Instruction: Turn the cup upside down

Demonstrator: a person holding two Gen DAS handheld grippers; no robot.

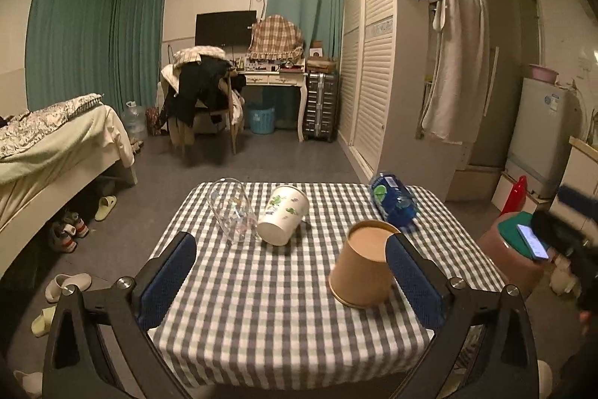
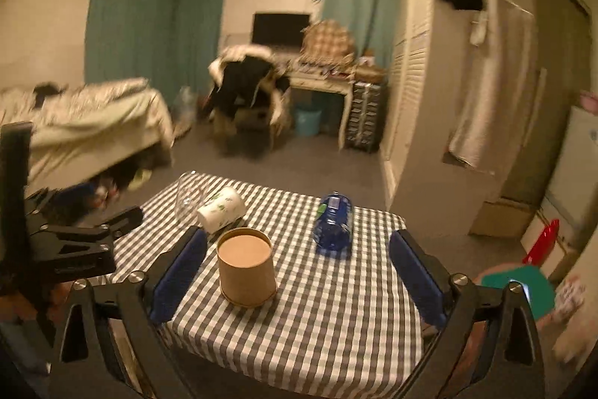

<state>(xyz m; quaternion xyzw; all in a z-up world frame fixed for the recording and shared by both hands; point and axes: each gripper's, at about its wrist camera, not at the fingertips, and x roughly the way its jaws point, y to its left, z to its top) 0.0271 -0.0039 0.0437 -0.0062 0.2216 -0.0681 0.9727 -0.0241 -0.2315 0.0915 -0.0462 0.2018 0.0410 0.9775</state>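
A brown paper cup (image 1: 364, 262) stands upside down on the checked tablecloth (image 1: 261, 294), its closed base facing up. It also shows in the right wrist view (image 2: 246, 268). My left gripper (image 1: 289, 281) is open and empty, and the cup sits just inside its right finger. My right gripper (image 2: 297, 273) is open and empty, and the cup stands free beside its left finger. The left gripper's body (image 2: 67, 245) shows at the left of the right wrist view.
A white cup with green print (image 1: 282, 219) lies on its side next to a tilted clear glass (image 1: 231, 210) at the table's far left. A blue plastic bottle (image 1: 392, 199) lies at the far right. A stool with a phone (image 1: 530, 242) stands right of the table.
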